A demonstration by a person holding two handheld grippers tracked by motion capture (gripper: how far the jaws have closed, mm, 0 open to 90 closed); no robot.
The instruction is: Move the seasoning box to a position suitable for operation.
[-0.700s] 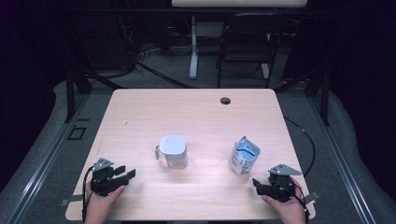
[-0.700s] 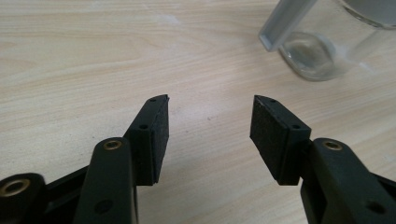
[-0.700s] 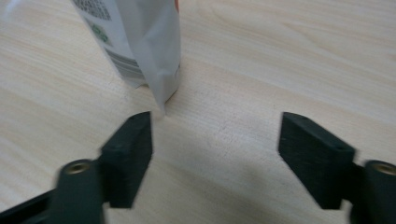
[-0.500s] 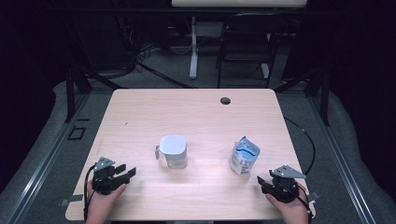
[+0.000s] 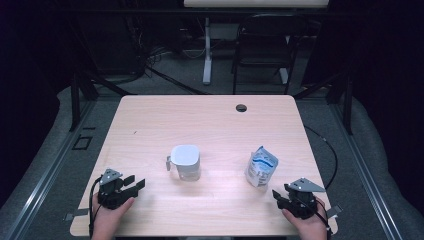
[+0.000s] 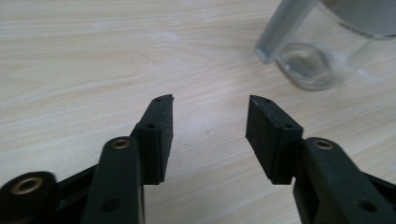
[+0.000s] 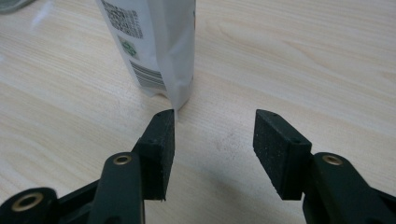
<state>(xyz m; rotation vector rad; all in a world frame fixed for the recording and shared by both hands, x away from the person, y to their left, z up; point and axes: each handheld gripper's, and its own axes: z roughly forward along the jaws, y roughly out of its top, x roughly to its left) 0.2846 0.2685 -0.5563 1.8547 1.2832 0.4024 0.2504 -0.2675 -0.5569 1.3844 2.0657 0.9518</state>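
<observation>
Pale wood worktop (image 5: 210, 125): both grippers are sitting near its front corners — left gripper (image 6: 209, 122) and right gripper (image 7: 215, 135) spread, empty. Jug (image 5: 185, 162) mid-worktop, pouch (image 5: 261, 167) rightward; nothing grasped yet — reaching probably comes next.

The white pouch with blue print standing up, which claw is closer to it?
Right claw, just in front of the white pouch. Left claw is far off, past the clear jug.
</observation>
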